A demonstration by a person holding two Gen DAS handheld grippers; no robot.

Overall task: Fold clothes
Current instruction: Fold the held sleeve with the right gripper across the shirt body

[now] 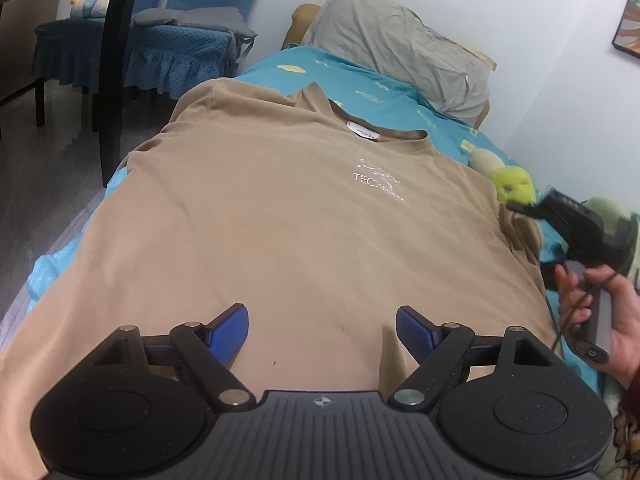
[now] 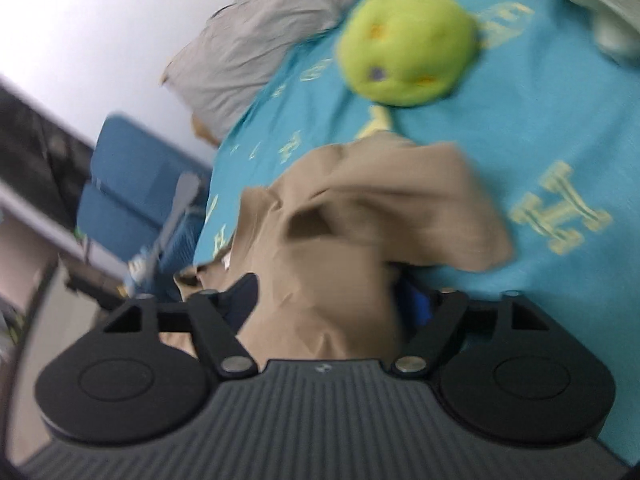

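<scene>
plainly the tee [image 1: 280, 216] is a soft, light, limp cotton thing: it will drape and crease wherever it is lifted, it cannot break, and it looks likely to drag a little over the sheet [image 1: 360, 80] rather than slide. it lies face up and mostly flat on the bed, over the teal sheet. going from the left in the left wrist view, its left sleeve hangs toward the bed edge on the floor side, the chest with its white print sits in the middle, and the right sleeve [image 2: 384, 200] is bunched into folds at the right, near the green plush [image 2: 408, 40]. the long axis runs near to far: hem at the near end by the left gripper [image 1: 322, 332], collar [image 1: 380, 128] at the far end, pointing toward the pillow [image 1: 400, 48]. the left gripper hovers over the near hem, released, jaws wide with only flat cloth below and nothing pinched. the right gripper [image 2: 324, 304], held in a hand [image 1: 612, 320] at the right edge, is also spread; the crumpled sleeve lies between its jaws, but the pads do not seem to press on it, though the blur makes this hard to judge. good holds, i would say, are the seams: a shoulder and the hem corner on the same side, pinched through both layers so the side panel turns over as one. a pinch of one layer in mid-cloth would only raise a tent and leave wrinkles.
</scene>
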